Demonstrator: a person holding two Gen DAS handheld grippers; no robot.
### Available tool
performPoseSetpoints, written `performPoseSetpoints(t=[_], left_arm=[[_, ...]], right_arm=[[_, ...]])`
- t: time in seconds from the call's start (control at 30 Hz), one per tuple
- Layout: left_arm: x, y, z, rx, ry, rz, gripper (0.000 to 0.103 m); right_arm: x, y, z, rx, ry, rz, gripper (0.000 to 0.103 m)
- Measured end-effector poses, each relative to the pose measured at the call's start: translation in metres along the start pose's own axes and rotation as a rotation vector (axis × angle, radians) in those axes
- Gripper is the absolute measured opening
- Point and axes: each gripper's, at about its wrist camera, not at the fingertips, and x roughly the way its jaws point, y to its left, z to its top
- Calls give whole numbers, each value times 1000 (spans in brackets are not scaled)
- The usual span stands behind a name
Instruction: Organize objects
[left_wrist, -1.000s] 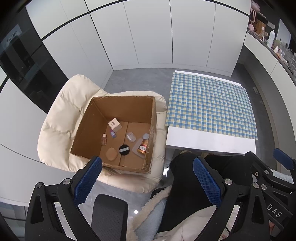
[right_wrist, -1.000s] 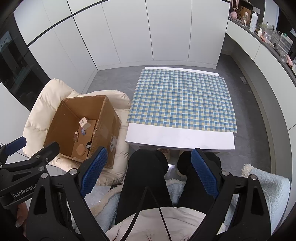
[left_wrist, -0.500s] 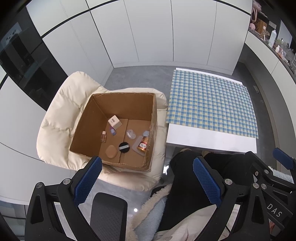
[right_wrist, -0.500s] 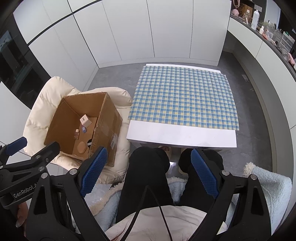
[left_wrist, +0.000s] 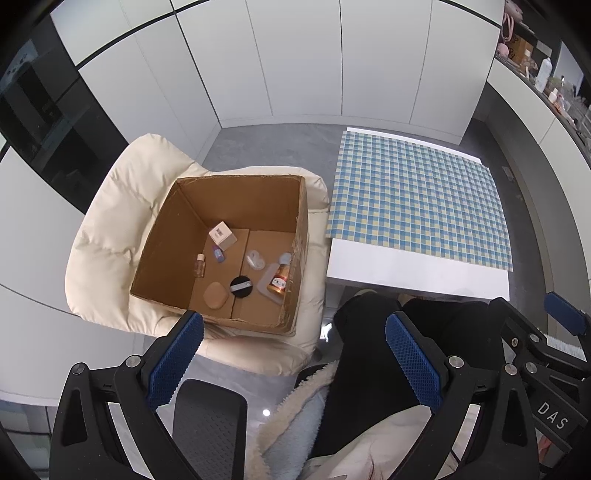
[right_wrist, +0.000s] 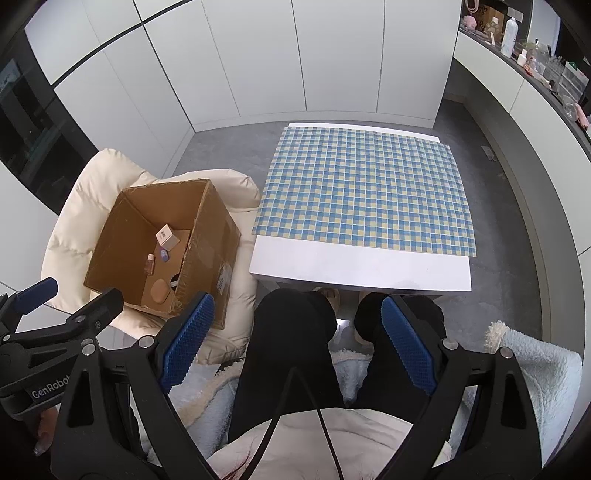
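Where lettering can be read at all, it sits on the tools: "DAS" in pale capitals at the lower right of the left wrist view, and "GenRobo", cut off, at the lower left of the right wrist view. A barcode label shows on the small pale carton (left_wrist: 222, 235) inside the cardboard box (left_wrist: 236, 199), too small to read. Both claws stand wide with nothing between their ribbed blue pads: the left gripper (left_wrist: 293, 354) hangs at the bottom of its frame, just below the box's near edge, and the right gripper (right_wrist: 297, 341) hangs over the seated person's black-trousered knees (right_wrist: 291, 332). That corrugated brown box rests on a puffy cream cushion (left_wrist: 110, 236), left of centre. On its floor lie a tan oval sponge (left_wrist: 215, 295), a round black puff (left_wrist: 241, 286), a little amber vial (left_wrist: 200, 265), a tiny blue-capped bottle (left_wrist: 218, 254), a clear pebble-shaped piece (left_wrist: 255, 259) and an orange bottle (left_wrist: 279, 281). To the right, a blue-and-yellow checked cloth (right_wrist: 364, 192) covers a white table (right_wrist: 358, 267).
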Motion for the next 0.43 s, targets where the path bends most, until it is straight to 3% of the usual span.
performPoseSetpoints(t=[0.43], left_arm=[[4, 0, -2, -1, 4, 1, 99]], right_arm=[[5, 0, -2, -2, 10, -5, 94]])
